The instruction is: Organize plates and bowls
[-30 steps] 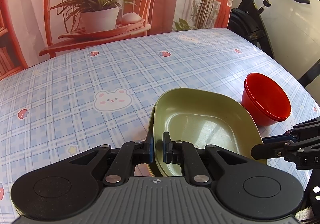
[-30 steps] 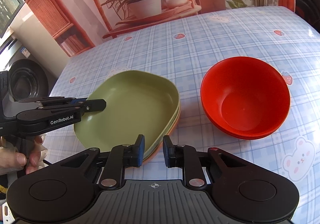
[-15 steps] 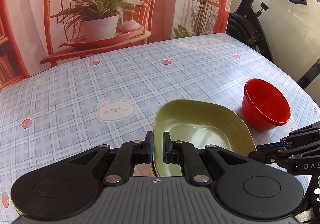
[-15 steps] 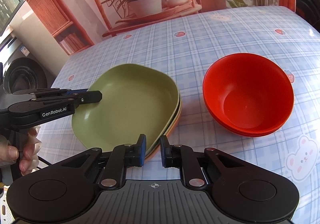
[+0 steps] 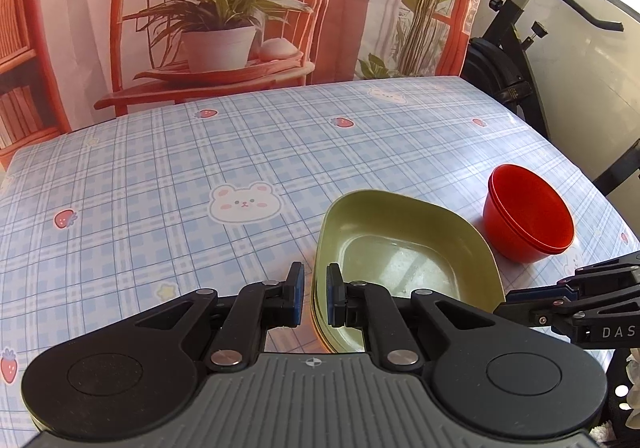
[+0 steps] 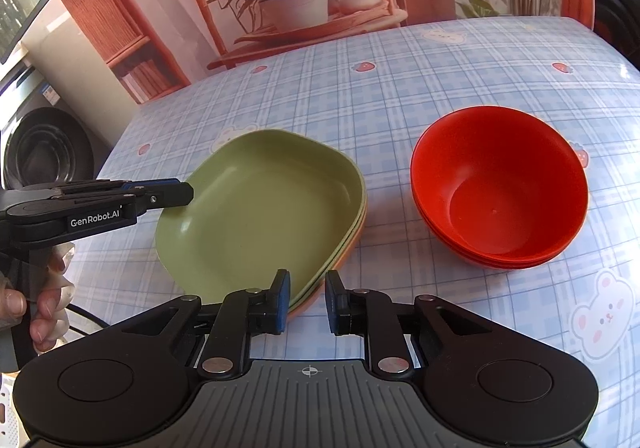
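My left claw [image 5: 313,294] is open a little, its fingers on both sides of the green plates' [image 6: 256,215] rim without pressing. My right claw [image 6: 305,303] is open and empty. The plates are stacked on the tabletop [image 6: 400,95]; the nested red bowls [image 6: 500,191], empty, stand at 3 o'clock from them. I judge stacking finished; next, pull both claws back.

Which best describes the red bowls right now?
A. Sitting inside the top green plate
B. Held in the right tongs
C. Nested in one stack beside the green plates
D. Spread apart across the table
C: the red bowls sit nested together on the tablecloth, apart from the green plates.
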`<state>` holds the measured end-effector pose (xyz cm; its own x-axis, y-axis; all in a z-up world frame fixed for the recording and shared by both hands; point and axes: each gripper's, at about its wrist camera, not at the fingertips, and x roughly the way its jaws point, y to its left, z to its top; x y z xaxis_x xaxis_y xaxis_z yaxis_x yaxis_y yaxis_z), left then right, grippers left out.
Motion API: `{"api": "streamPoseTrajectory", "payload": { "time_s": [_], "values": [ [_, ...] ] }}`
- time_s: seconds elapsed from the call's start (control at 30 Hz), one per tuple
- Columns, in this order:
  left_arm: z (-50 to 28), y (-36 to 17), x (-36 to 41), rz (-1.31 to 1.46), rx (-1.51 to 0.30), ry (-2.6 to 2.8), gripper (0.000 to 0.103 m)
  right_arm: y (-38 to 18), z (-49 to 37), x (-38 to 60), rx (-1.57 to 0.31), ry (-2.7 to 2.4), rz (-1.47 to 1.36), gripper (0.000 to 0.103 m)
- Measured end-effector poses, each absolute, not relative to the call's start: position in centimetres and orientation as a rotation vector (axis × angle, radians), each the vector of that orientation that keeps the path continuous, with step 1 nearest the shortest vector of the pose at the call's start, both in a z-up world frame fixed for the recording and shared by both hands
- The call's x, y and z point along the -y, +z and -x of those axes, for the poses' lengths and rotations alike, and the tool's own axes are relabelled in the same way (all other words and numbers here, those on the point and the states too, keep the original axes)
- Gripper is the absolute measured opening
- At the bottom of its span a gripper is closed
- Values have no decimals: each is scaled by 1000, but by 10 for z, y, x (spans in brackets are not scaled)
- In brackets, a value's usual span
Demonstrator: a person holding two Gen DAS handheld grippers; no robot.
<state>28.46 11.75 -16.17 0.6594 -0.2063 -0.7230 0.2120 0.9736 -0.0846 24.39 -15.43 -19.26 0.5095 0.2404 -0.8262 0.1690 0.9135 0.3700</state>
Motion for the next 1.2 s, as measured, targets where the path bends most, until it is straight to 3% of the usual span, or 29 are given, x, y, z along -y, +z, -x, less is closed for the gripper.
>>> {"api": "streamPoseTrajectory", "payload": {
  "time_s": [0.77, 1.2],
  "values": [
    [-281, -174, -116, 33, -820, -141, 16, -195, -235, 156, -982, 51, -442, 19],
    [-281, -129, -52, 86, -734, -217, 19, -163, -209, 222, -759, -123, -401, 19]
  ]
}}
